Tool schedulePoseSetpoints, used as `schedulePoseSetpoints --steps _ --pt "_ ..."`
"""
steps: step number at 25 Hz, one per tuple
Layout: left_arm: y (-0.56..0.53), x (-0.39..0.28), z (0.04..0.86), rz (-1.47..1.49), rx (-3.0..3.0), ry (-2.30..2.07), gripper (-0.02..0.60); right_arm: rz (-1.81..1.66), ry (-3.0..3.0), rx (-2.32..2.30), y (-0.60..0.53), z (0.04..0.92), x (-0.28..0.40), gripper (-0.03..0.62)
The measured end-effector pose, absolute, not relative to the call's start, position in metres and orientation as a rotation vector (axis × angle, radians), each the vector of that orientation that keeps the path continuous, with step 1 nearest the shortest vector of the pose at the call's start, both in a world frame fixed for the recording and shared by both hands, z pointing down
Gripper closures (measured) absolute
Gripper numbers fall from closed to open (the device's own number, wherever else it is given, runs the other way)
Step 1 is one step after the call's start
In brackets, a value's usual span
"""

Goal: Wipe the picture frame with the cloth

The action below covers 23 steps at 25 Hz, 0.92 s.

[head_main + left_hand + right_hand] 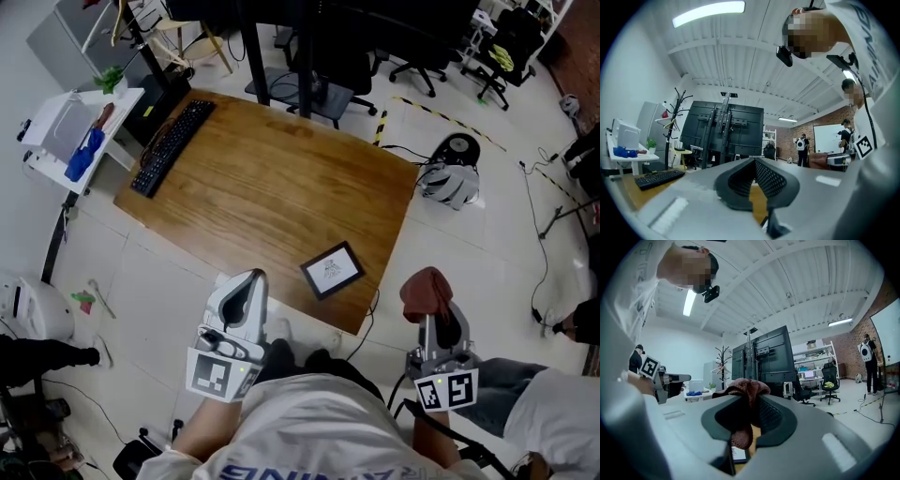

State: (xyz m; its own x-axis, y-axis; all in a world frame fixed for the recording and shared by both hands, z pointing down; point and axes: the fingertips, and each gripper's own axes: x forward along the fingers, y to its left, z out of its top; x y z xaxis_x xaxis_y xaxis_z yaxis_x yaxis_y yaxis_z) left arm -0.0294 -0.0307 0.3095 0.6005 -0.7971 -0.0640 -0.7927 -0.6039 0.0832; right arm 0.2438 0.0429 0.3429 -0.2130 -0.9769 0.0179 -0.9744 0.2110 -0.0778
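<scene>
Left gripper (249,279): held over the floor just off the near edge of the table (272,178), left of the person's body. Its fingers (774,180) are clenched together with nothing between them; only a sliver of wooden table top shows past the pads.

Right gripper (438,317): raised over the floor beyond the table's near right corner, well apart from the left gripper.

Right fingers (772,418): grasping the cloth (427,291), which bunches up over the fingertips and hangs down between the pads.

Cloth: reddish-brown and crumpled, off the table, not touching the picture frame.

Picture frame (332,270): lies flat on the table near its near right corner, turned at an angle to the edge. It has a dark border and a pale middle with a small dark drawing. It lies between the two grippers, slightly farther, and neither touches it. In the right gripper view its corner shows below the hanging cloth.

Keyboard (173,145): black, along the far left edge of the table, well apart from the frame.
</scene>
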Motion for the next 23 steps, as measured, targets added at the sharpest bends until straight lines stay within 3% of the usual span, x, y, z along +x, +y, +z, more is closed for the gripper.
schedulePoseSetpoints --steps 23 --pt "-0.033 -0.032 0.314 -0.136 2.767 -1.371 0.578 -0.058 2.415 -1.971 0.045 0.326 0.243 0.519"
